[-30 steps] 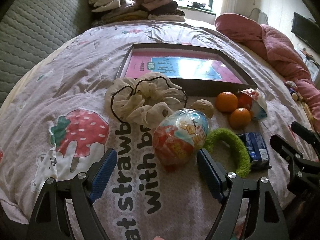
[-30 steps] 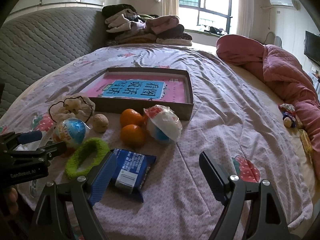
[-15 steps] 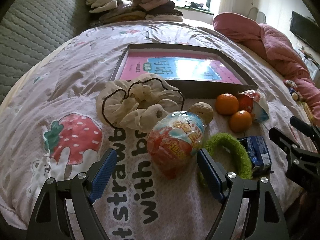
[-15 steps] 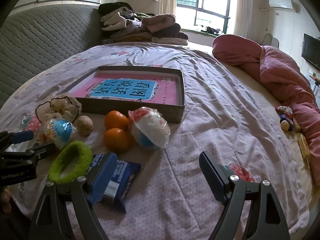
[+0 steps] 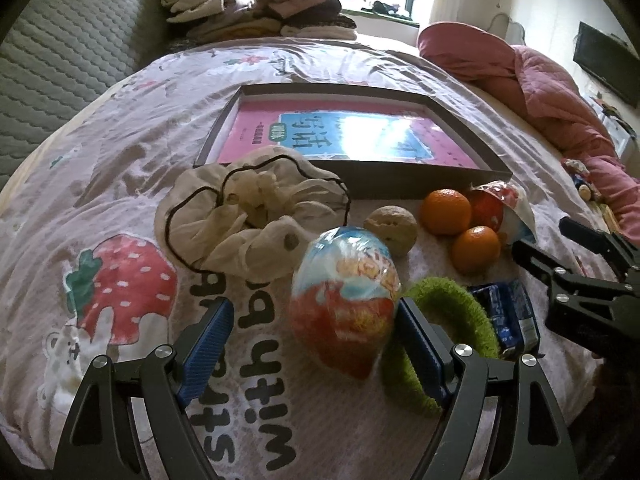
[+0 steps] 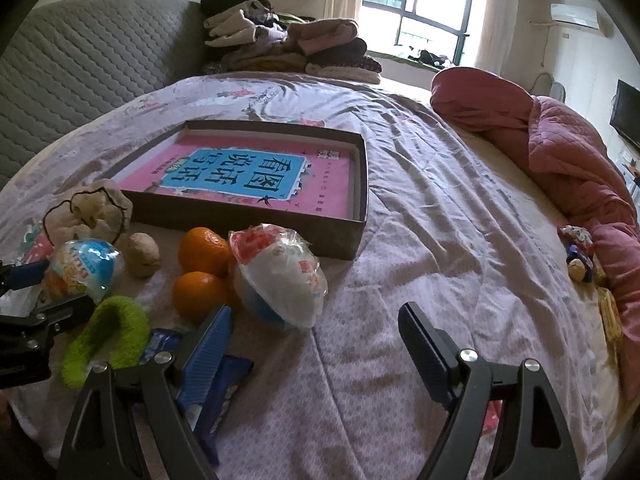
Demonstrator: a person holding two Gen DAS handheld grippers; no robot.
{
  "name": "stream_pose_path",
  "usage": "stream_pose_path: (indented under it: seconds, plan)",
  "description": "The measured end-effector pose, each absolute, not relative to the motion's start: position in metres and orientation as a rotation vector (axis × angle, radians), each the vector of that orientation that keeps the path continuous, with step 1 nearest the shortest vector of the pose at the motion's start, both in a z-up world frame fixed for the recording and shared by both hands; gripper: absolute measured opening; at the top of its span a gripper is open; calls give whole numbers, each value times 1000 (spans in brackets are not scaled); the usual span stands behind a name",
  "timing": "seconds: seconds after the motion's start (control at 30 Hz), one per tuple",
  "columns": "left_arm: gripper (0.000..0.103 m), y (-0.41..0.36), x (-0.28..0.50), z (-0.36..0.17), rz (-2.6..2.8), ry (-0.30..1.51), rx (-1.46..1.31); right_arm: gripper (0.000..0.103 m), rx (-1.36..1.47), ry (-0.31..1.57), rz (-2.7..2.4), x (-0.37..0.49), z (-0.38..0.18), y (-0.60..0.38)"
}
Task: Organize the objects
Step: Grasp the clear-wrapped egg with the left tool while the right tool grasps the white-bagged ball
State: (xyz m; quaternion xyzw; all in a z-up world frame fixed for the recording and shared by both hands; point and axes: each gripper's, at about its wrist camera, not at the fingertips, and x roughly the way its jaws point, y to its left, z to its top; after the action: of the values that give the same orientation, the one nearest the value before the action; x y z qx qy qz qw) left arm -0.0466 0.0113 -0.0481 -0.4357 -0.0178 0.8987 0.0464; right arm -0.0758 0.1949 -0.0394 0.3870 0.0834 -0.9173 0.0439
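In the left wrist view, the left tool [image 5: 312, 334] stands wide open with nothing held; the wrapped egg-shaped toy [image 5: 346, 300] lies on the bed [image 5: 120, 184] between its blue pads, close against the right one, while the left pad is well apart from it. A green hair ring [image 5: 448, 320] lies just beside that right pad, and a cream scrunchie [image 5: 248, 216], a walnut [image 5: 391, 230] and two oranges [image 5: 446, 211] lie farther ahead before the shallow box [image 5: 400, 186]. To grip well, the tool probably ought to shift so the egg sits centred, then close gently, since the crinkly wrapper may slip and the ring could get caught. In the right wrist view, the right tool [image 6: 316, 340] also gapes open and empty above a blue packet [image 6: 224, 376], with a second wrapped toy [image 6: 280, 276] just ahead, touching the oranges.
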Motion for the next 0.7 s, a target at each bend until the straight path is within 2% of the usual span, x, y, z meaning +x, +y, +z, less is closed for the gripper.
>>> stream_pose_path:
  seconds: [0.37, 0.43, 0.53, 0.6, 0.7]
  plan:
    - [83, 11, -53, -51, 2698, -127, -1296, 83, 1193, 343, -2758, -97, -50, 186]
    - [82, 12, -53, -52, 2694, -130, -1296, 78, 1186, 359, -2751, -99, -52, 183]
    - [76, 13, -52, -51, 2700, -120, -1279, 63, 1162, 355, -2751, -101, -51, 181]
    - [61, 13, -51, -50, 2706, -117, -1270, 59, 1155, 357, -2752, -101, -52, 180]
    - [54, 12, -51, -49, 2700, -122, -1269, 56, 1153, 358, -2753, -99, -52, 180]
